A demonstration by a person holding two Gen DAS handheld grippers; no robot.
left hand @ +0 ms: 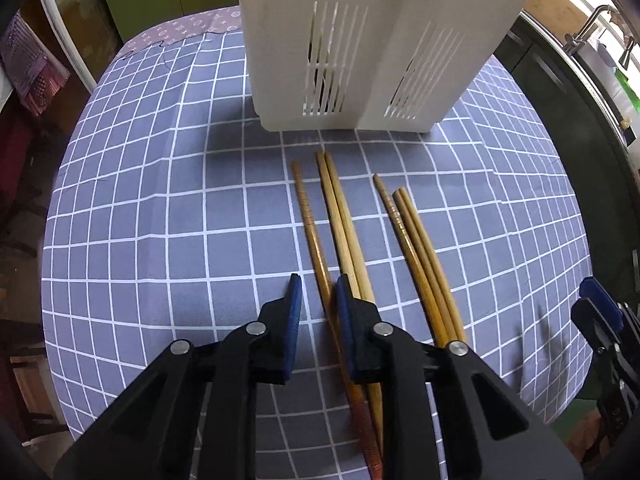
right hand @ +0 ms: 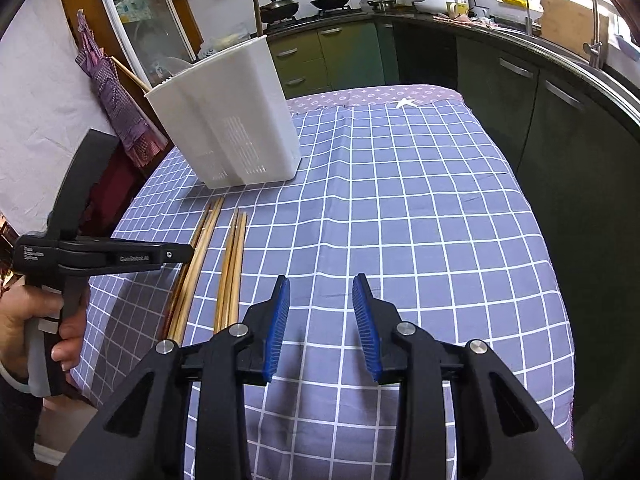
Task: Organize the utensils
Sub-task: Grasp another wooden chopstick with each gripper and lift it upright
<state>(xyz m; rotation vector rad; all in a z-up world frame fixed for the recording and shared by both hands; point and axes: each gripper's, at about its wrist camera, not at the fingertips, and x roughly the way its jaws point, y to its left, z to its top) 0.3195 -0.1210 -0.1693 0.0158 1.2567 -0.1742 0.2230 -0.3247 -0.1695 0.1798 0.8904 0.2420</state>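
Several wooden chopsticks lie on the blue checked tablecloth [left hand: 160, 208] in two bunches, a left bunch [left hand: 340, 216] [right hand: 196, 264] and a right bunch [left hand: 412, 248] [right hand: 232, 268]. A white slotted utensil holder [left hand: 360, 40] [right hand: 236, 120] stands upright just beyond their tips, with a dark handle [right hand: 256, 4] and a pale stick [right hand: 128, 74] poking out. My left gripper [left hand: 318, 290] [right hand: 186, 254] points down over the left bunch; its darkest chopstick [left hand: 306, 216] runs between the narrowly parted jaws, close to the right pad and not squeezed. My right gripper [right hand: 322, 280] [left hand: 596, 300] hovers open over bare cloth, right of the chopsticks.
A hand [right hand: 24, 320] holds the left gripper's handle at the table's left edge. Purple cloth [right hand: 116, 96] hangs beyond that edge. Dark cabinets [right hand: 560, 128] and a counter with a sink tap [right hand: 596, 20] run along the right; a stove with pans [right hand: 312, 4] is at the back.
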